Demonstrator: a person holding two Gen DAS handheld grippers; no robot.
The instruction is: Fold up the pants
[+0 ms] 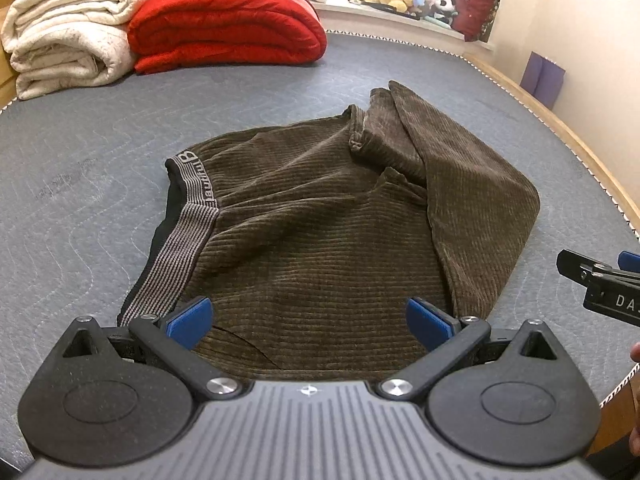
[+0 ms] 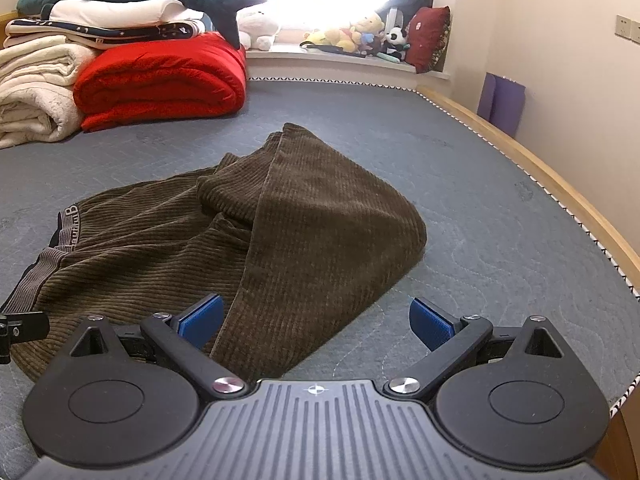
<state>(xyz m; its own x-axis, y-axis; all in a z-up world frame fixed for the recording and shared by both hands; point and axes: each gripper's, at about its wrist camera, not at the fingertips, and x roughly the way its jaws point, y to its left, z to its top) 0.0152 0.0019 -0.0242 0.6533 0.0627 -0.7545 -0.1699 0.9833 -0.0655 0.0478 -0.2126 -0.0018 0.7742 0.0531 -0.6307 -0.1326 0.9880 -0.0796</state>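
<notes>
Grey quilted mattress (image 1: 100, 184) fills most of both views, with a wooden bed edge (image 2: 560, 184) curving down the right side of the frame. At the centre lie the brown corduroy pants (image 1: 320, 220), loosely bunched, the striped waistband (image 1: 180, 248) toward the left and the legs doubled back over the body toward the upper right (the fold there is uneven and puffed up). The left gripper (image 1: 308, 320) sits at the bottom of its frame just over the near edge of the pants, its blue pads wide apart and holding nothing. The right gripper (image 2: 316, 320) hovers at the pants' lower right corner, released as well, one pad over the cloth and the other over bare mattress. In the upper left, a red blanket (image 2: 160, 80) lies beside folded cream blankets (image 1: 68, 36); soft toys (image 2: 360, 36) line the window ledge.
</notes>
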